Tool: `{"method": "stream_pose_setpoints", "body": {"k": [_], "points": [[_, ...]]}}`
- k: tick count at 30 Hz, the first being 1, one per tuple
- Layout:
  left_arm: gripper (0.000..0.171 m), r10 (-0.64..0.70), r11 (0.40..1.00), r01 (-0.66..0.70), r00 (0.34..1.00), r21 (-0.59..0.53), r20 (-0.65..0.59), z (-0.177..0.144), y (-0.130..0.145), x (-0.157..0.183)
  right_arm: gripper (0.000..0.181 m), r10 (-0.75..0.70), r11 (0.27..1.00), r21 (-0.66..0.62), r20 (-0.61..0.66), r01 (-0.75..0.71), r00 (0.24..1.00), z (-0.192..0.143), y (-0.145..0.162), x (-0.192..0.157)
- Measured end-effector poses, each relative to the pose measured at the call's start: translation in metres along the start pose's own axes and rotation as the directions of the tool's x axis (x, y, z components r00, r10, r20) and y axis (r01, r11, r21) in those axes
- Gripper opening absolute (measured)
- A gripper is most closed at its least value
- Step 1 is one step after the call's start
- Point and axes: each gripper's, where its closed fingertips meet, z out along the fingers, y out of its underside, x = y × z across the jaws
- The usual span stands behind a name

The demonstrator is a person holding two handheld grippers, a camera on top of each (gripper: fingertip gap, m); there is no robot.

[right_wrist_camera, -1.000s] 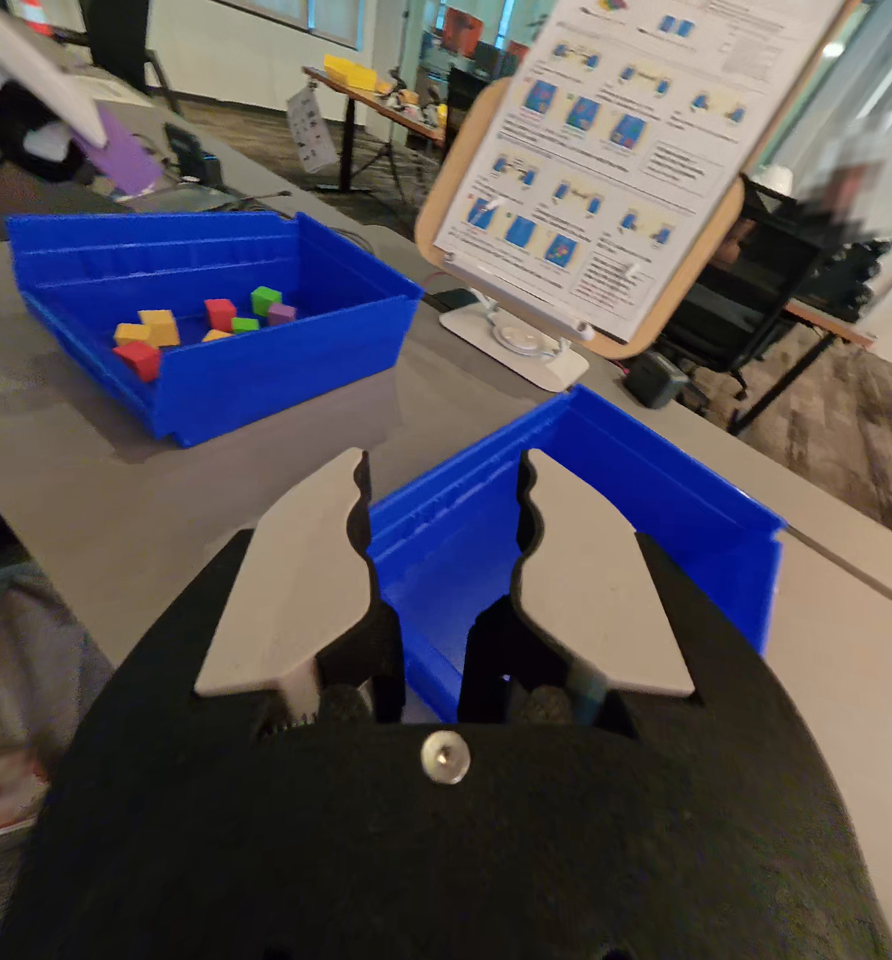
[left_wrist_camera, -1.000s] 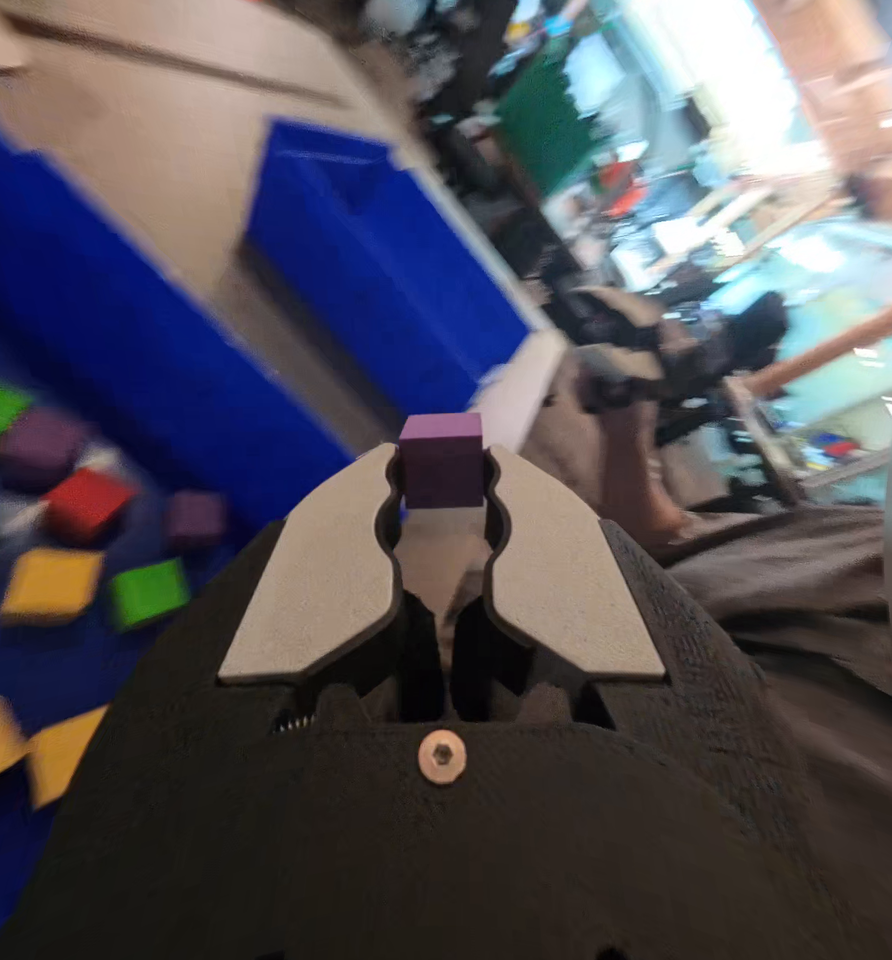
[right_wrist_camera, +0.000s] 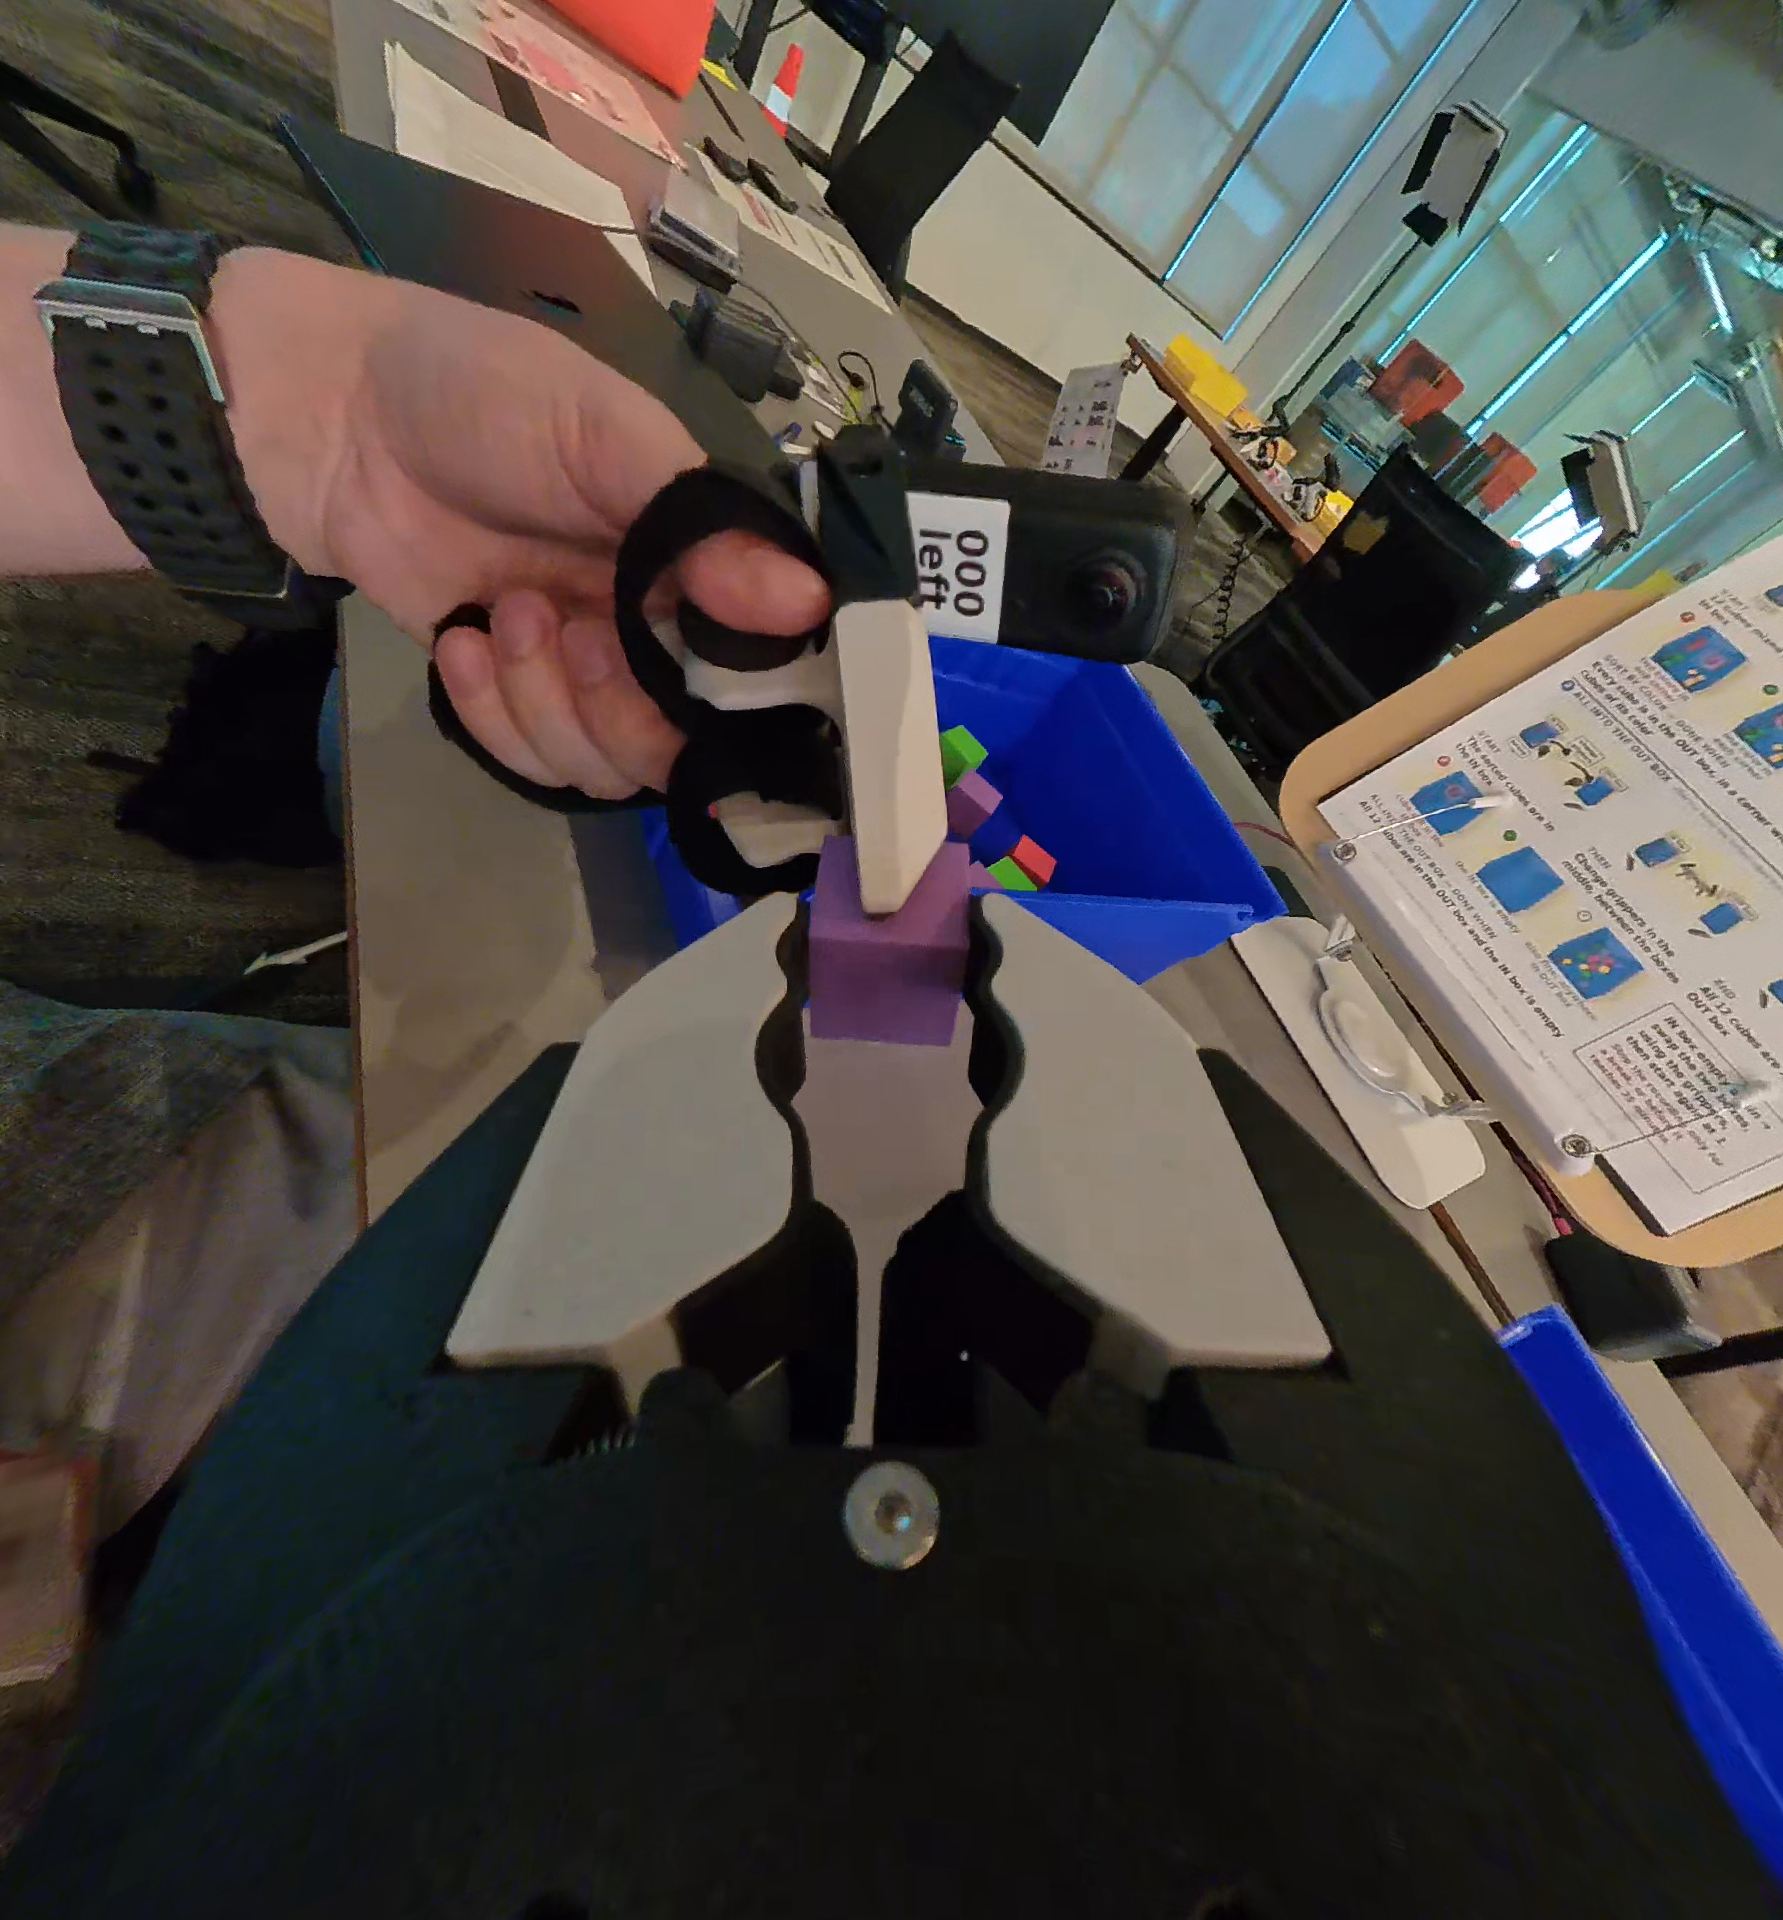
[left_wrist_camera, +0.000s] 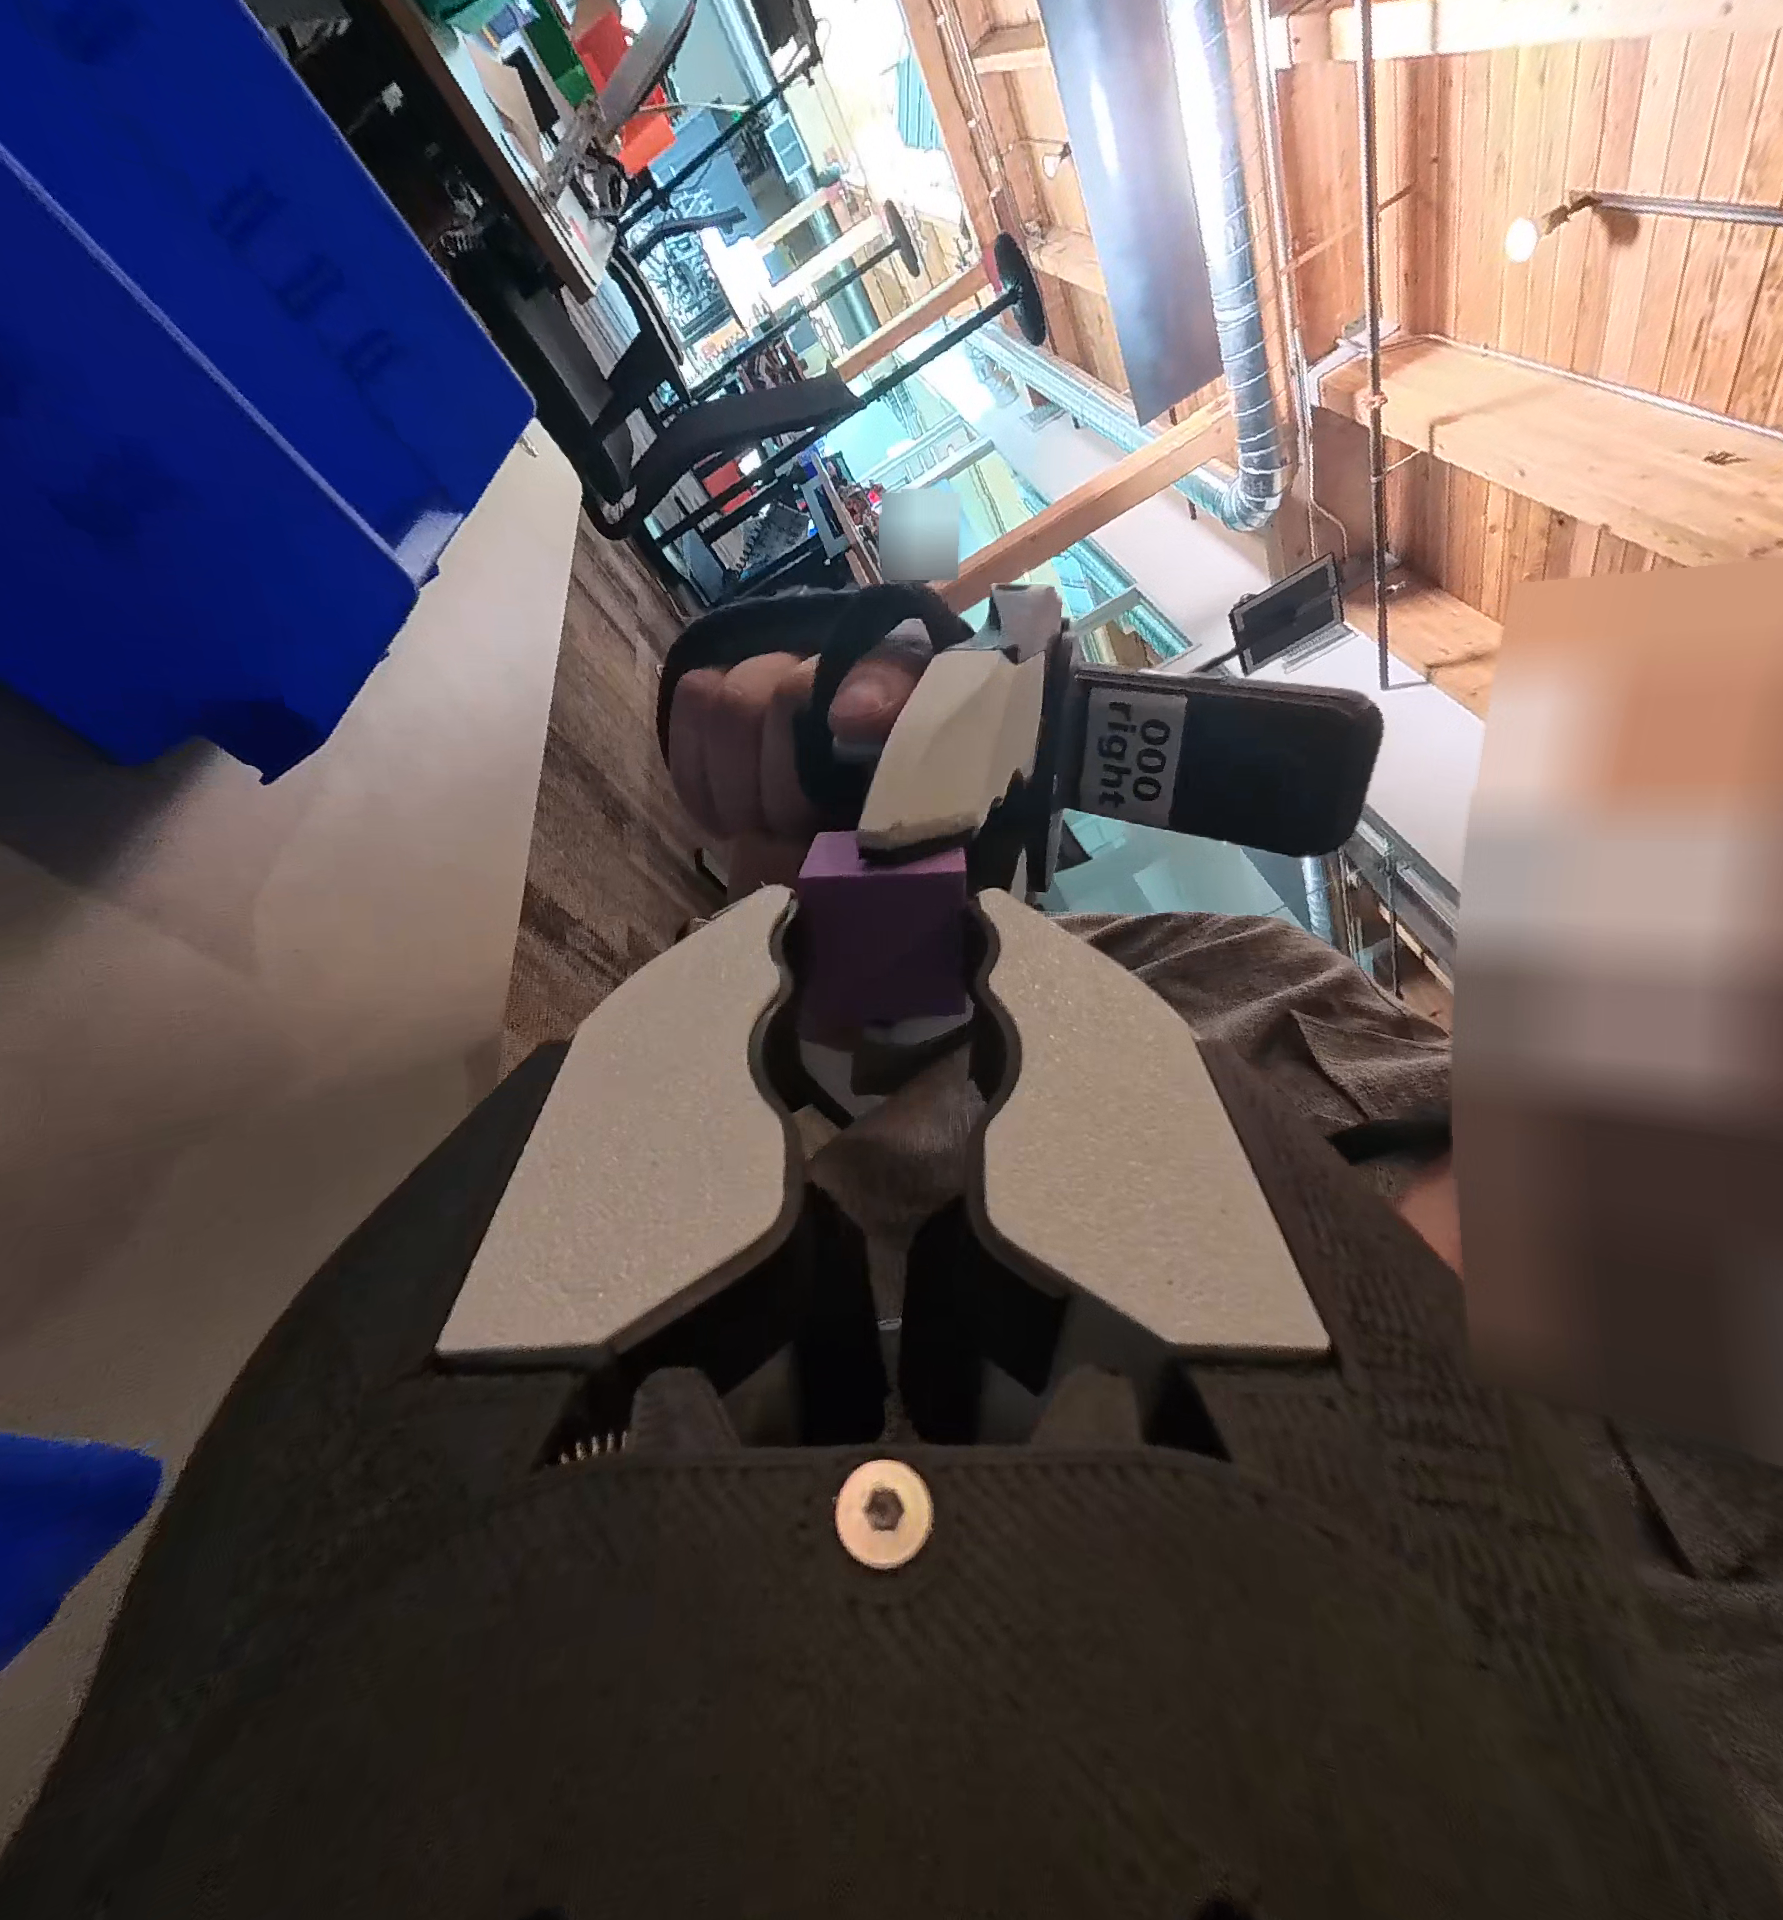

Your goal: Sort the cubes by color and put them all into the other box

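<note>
Left wrist view: a purple cube (left_wrist_camera: 882,961) is clamped between the fingers of the left tool (left_wrist_camera: 882,971), in the air beside the surface (left_wrist_camera: 243,987). The same cube (right_wrist_camera: 887,971) is also gripped by the right tool (right_wrist_camera: 887,977), crosswise to the left one. A blue bin (right_wrist_camera: 1105,790) with coloured cubes (right_wrist_camera: 980,821) is seen behind.

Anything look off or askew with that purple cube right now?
Yes: the purple cube sits in mid-air between both sets of jaws at once, left gripper and right gripper crossing it at right angles. No damage or spills visible.
</note>
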Motion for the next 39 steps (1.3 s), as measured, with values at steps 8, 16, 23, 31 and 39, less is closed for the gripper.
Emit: {"method": "stream_pose_setpoints", "body": {"k": [8,16,23,31,39], "points": [[0.052,0.060,0.991,-0.059,0.998,0.117,-0.005,0.006,-0.013,0.003,0.027,0.015,1.000,0.021,-0.020,-0.014,1.000,-0.012,0.004,0.007],[0.062,0.269,0.846,-0.411,0.879,0.339,0.394,-0.050,-0.060,0.010,0.028,0.157,0.987,0.029,-0.280,-0.155,0.947,-0.071,0.013,0.084],[0.060,0.309,0.714,-0.636,0.662,0.293,0.683,-0.093,-0.075,0.025,0.027,0.401,0.788,-0.234,-0.508,-0.569,0.763,-0.118,0.111,0.138],[0.053,0.312,0.735,-0.644,0.600,0.213,0.736,-0.105,-0.070,0.024,0.028,0.511,0.174,-0.710,-0.527,-0.682,0.679,-0.142,0.225,0.111],[0.049,0.273,0.735,-0.657,0.516,0.170,0.812,-0.137,-0.071,0.018,0.027,0.522,-0.156,-0.803,-0.561,-0.575,0.642,-0.156,0.267,0.076]]}}
